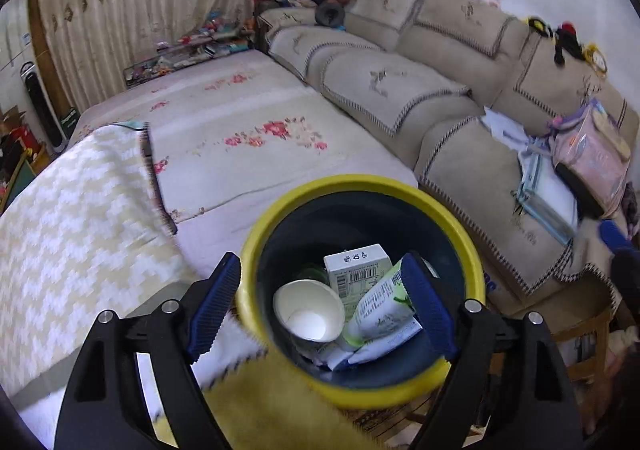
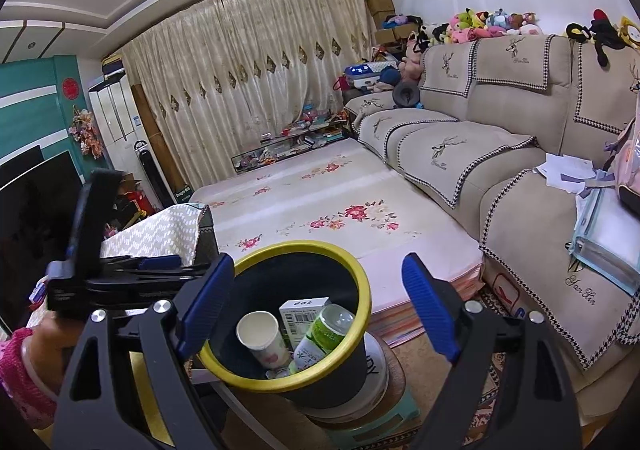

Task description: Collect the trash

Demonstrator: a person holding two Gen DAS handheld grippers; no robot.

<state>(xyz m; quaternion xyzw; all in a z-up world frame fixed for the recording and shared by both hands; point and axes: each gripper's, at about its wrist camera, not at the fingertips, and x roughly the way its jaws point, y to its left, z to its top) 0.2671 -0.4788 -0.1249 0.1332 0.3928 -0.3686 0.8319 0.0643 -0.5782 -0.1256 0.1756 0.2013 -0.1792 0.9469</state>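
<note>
Left hand-held gripper [image 1: 320, 302] is hovering over the yellow-rimmed trash bin [image 1: 460, 234], jaws spread wide, gripping nothing; one blue pad is sitting outside the rim, the other over the bin's mouth. Lying inside the bin: paper cup [image 1: 308, 310], small white box [image 1: 356, 266], green-and-white tube [image 1: 380, 310]. Right hand-held gripper [image 2: 318, 306] is also standing released and empty, pointing at the same bin from the side; the bin is resting on a white tub [image 2: 378, 370] atop a stool [image 2: 384, 426]. Floral mattress [image 2: 320, 190] is lying behind the bin, beige sofa [image 2: 500, 110] beside it. A pink sleeve [image 2: 20, 378] is showing at lower left in the right view.
</note>
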